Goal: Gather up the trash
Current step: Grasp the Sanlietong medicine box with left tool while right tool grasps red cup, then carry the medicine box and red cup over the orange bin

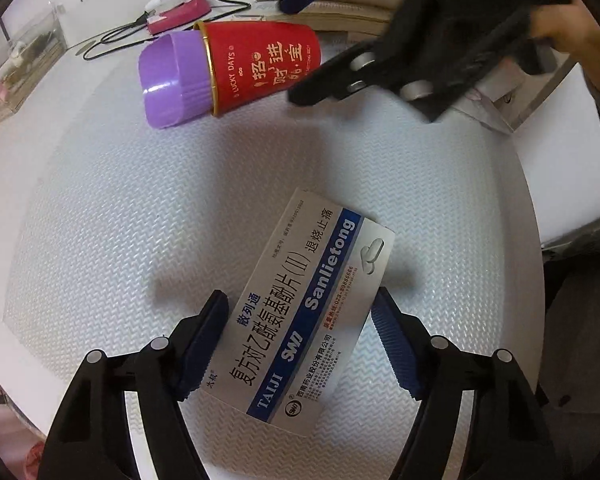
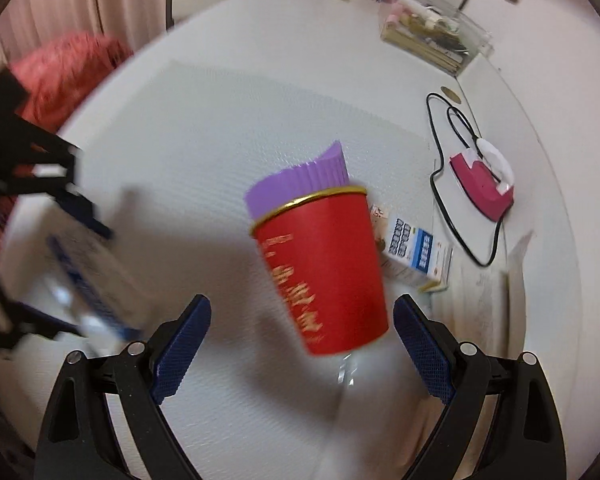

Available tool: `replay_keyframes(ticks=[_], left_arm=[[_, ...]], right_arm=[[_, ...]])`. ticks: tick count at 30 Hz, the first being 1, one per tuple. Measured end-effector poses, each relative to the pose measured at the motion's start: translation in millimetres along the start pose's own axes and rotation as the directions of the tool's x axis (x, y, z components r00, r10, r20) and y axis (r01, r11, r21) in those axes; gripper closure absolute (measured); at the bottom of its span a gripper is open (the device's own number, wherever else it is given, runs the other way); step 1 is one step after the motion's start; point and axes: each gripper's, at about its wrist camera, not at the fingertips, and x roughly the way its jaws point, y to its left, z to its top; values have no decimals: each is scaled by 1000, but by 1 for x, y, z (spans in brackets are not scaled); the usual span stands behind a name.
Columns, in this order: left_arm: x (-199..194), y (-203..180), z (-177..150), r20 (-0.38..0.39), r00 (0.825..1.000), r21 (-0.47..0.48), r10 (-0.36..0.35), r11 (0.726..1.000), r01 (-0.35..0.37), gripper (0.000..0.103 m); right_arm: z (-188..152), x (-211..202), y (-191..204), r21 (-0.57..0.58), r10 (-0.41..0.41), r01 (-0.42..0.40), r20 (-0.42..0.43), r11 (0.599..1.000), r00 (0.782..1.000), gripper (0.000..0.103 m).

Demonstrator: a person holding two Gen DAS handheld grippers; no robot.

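your left gripper (image 1: pixel 300 340) has its blue pads pressed on both long edges of the white and blue medicine box (image 1: pixel 300 312), which lies flat on the textured white mat (image 1: pixel 100 220). your right gripper (image 2: pixel 302 344) hangs with jaws apart over the red cup (image 2: pixel 324 272), nested with a purple cup (image 2: pixel 296 184), on its side. beside it lie a second small box (image 2: pixel 418 256), a pink device (image 2: pixel 482 184) with its black cable (image 2: pixel 440 196), and a clear organizer (image 2: pixel 432 40).

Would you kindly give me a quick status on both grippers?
Left hand-held gripper astride medicine box, grip unconfirmed. Right hand-held gripper open above red cup. Nothing blocking.
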Motion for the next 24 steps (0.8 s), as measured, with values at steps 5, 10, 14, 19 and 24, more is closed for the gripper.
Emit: replay_keyframes(ticks=[5, 10, 14, 19, 24], left_arm=[[-4, 1, -4, 22, 1000, -31, -14, 999, 15, 29], [-7, -1, -3, 42, 999, -62, -16, 998, 18, 29], [-8, 8, -16, 50, 999, -86, -7, 996, 11, 30], [-22, 3, -25, 61, 998, -116, 2, 993, 5, 31], [-40, 1, -35, 81, 997, -142, 7, 990, 4, 31]], right_arm=[[6, 20, 1, -73, -11, 8, -39, 997, 999, 19], [8, 21, -17, -39, -6, 4, -36, 999, 999, 42], [8, 17, -9, -96, -31, 25, -59, 995, 998, 45], [-1, -15, 19, -323, -192, 165, -52, 932, 980, 46], [-16, -48, 43, -533, -355, 300, 0, 791, 935, 46]])
